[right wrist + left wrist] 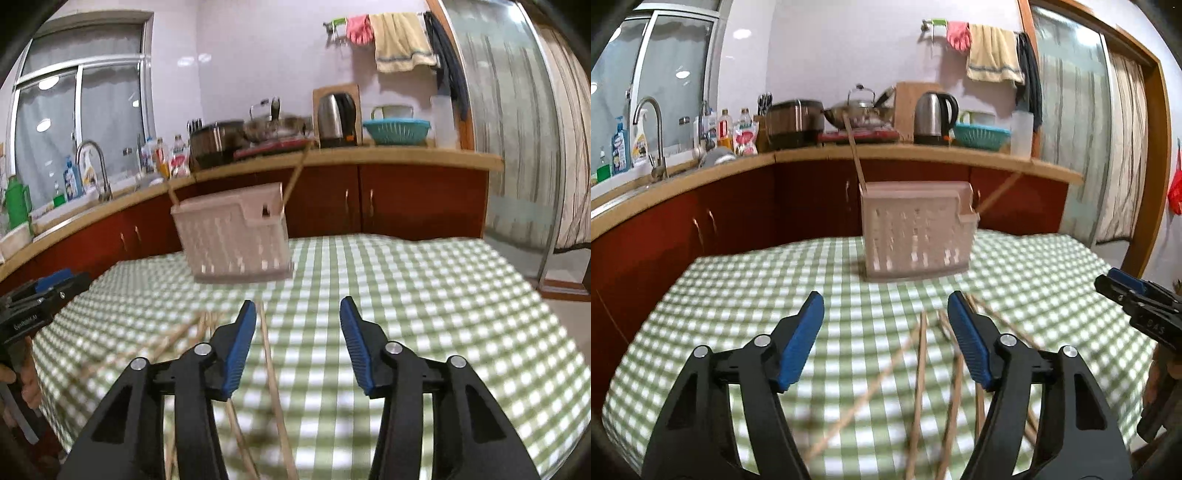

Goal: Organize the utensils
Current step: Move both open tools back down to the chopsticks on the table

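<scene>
Green-and-white checked cloth (746, 295) covers the table I am working over; behind it runs a counter (923, 151) on red cabinets, carrying a kettle (934, 118) and a teal basket (981, 136).

Containers: one pale perforated utensil holder (916, 236) stands upright on the cloth near the far edge. Two chopsticks are already in it. One (854, 151) rises from its left rear corner, leaning slightly. The other (999, 194) juts out at the right end, tilted steeply outward. I cannot tell which compartment either one occupies.

Task items: loose chopsticks (919, 376) lie scattered on the cloth on my side of the holder, crossing one another at several angles. Motion blur prevents a count.

Left gripper (886, 306): I read the jaws as apart with nothing between the pads. In the left wrist view the loose chopsticks lie below the gap and under the right-hand finger, which overlaps several of them. Contact cannot be confirmed.

Right gripper (297, 310): jaws apart, narrower than the left, pads bare. In the right wrist view one chopstick (271, 373) runs lengthwise just inside the left-hand finger; the remainder fan out to that finger's left. The holder stands ahead, left of the gripper's centreline.
</scene>
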Available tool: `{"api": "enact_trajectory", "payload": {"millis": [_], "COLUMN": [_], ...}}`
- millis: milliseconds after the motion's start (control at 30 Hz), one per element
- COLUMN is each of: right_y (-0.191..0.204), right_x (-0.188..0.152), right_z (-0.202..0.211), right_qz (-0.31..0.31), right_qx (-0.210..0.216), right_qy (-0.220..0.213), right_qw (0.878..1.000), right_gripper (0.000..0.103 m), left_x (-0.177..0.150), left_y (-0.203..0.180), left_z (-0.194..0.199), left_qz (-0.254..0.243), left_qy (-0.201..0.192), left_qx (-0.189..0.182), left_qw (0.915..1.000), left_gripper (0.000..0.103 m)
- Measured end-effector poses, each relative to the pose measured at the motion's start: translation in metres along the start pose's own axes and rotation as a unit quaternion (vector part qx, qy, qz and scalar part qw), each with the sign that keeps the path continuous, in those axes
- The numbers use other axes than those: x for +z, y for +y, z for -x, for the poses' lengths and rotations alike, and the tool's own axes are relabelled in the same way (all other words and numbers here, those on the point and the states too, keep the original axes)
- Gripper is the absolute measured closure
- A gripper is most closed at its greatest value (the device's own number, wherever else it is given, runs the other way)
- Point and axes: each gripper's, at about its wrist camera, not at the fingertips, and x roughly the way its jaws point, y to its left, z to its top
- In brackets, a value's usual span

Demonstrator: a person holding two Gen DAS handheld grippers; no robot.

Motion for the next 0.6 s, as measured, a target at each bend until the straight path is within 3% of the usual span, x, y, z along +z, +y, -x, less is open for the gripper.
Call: {"api": "enact_trajectory", "payload": {"millis": [267,600], "right_y": [-0.002,-0.003], "right_x": [-0.049,-0.063], "right_z": [0.006,0.013], "right_qz": [0.006,0.0], "right_qx": [0.004,0.01], "right_qy": [0.037,0.042], "right_qw": [0.999,0.999], "right_gripper": [0.063,0.063], "left_x": [-0.054,-0.09], "left_y": [-0.017,-0.039], "left_z": [0.008,0.006], "left_qz": [-0.012,-0.044], "left_qy": [0.049,0.083], "left_qx": [-0.014,-0.034], "left_qw": [0.9986,0.995], "left_gripper": [0.047,0.066]}}
